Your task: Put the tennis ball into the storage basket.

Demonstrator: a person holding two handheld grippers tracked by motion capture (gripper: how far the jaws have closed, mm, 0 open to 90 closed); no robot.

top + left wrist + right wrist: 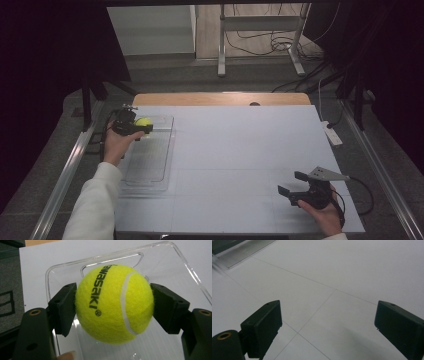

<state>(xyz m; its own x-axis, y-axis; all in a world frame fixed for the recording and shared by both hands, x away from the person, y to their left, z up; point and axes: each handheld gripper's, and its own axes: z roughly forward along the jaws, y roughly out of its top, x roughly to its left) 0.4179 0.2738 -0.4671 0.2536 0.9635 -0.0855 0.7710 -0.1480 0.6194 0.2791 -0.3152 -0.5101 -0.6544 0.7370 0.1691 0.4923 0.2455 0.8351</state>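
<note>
A yellow tennis ball (113,303) with black lettering sits pinched between the two black jaws of my left gripper (113,306), which is shut on it. In the high view that gripper (142,125) holds the ball (143,121) over the far end of a clear plastic tray (150,165) at the table's left side. The tray's rim (112,256) curves behind the ball. My right gripper (292,184) rests low at the front right of the table, jaws wide open with nothing between them; its pads (265,326) frame bare white tabletop.
The white table (240,150) has a wooden strip along its far edge. A white power strip (331,133) lies at the right edge. Metal rails run along both sides, and a metal stand with cables (260,40) sits on the floor beyond.
</note>
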